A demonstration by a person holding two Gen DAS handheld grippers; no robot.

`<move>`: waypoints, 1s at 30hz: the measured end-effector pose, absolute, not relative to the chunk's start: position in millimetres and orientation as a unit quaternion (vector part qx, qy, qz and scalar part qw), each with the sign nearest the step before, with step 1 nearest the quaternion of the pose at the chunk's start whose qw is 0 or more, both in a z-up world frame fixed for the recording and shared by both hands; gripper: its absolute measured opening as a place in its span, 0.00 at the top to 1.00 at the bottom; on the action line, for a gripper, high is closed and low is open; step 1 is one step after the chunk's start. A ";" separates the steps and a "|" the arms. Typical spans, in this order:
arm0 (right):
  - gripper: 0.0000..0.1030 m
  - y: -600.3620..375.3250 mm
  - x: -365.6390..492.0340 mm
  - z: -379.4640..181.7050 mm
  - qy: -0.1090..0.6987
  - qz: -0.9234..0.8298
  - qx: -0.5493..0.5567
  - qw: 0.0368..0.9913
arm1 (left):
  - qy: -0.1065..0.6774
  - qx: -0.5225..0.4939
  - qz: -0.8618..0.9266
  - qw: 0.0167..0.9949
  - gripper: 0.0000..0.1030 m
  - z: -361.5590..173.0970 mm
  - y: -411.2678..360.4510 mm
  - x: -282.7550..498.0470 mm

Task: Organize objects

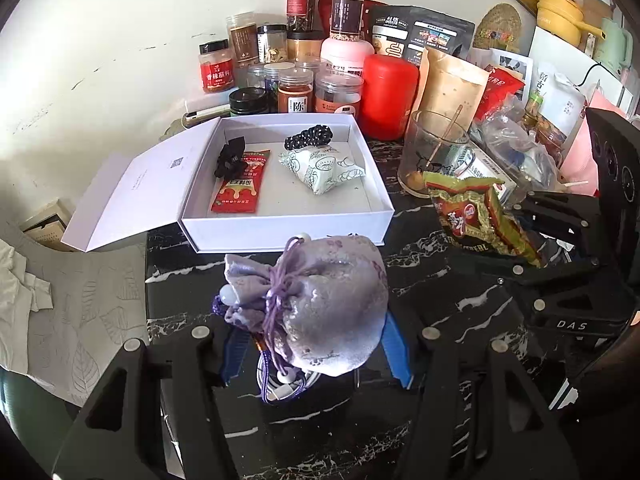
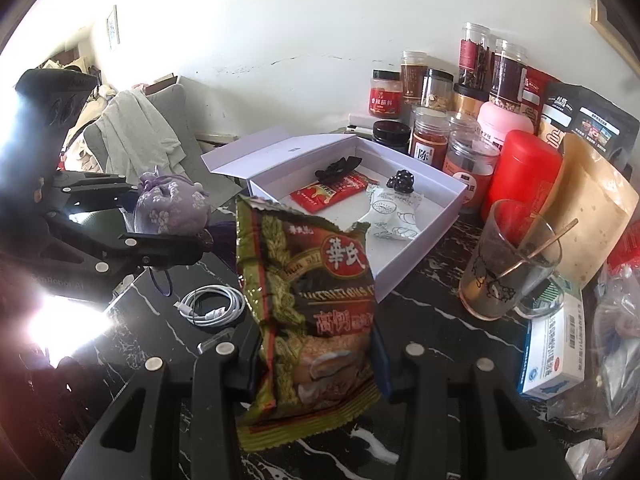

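Left gripper (image 1: 316, 344): clamped on the pouch, blue pads pressing both sides, and it's up off the table, just short of the box's near wall.
Pouch (image 1: 320, 304): lilac, shiny, flower print, drawstring neck tied with purple cord and white beads; the cord tail dangles below the fingers. From the right wrist view it sits at far left (image 2: 170, 208) between black fingers.
Cable (image 2: 212, 306): white coil lying flat on the table, under and just right of the pouch.
Table (image 1: 440, 292): black marble with white veins.
Box (image 1: 288, 228): white, shallow, lid (image 1: 132, 196) flapped open to the left, standing in the middle of the table.
Inside the box, left: black hair clip (image 1: 229, 157) overlapping the top of a red sachet (image 1: 239, 184).
Inside the box, right: black beaded scrunchie (image 1: 309, 137) at the back, white patterned packet (image 1: 324, 168) just in front, touching it.
Behind the box: jars (image 1: 296, 92) packed in rows against the wall, red canister (image 1: 388, 96) at their right end.
Glass (image 1: 432, 152): clear, a stick leaning inside, just right of the box.
Right gripper (image 2: 320, 364): pinching the snack bag by its lower half, bag standing upright in the air.
Snack bag (image 2: 308, 312): green and gold with a red round logo, crinkled top edge; it's near the box's front right corner, not over it.
Far right: blue-and-white carton (image 2: 556, 352) lying by the glass, kraft bag (image 2: 596, 216) behind, loose plastic wrap at the edge.
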State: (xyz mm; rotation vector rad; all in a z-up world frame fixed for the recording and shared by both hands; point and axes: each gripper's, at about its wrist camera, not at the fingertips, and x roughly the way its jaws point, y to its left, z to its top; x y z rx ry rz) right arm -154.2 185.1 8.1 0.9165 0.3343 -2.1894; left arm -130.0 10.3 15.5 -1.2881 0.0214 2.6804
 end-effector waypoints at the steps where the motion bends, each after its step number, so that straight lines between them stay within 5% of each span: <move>1: 0.59 184.6 -158.4 9.0 0.130 -0.851 0.356 0.364 | 0.008 -0.432 0.898 0.084 0.46 15.8 10.1 -135.0; 30: 0.59 143.7 -253.1 30.5 0.109 -0.863 0.325 0.372 | 0.024 -0.414 0.908 0.055 0.46 32.5 -28.1 -249.0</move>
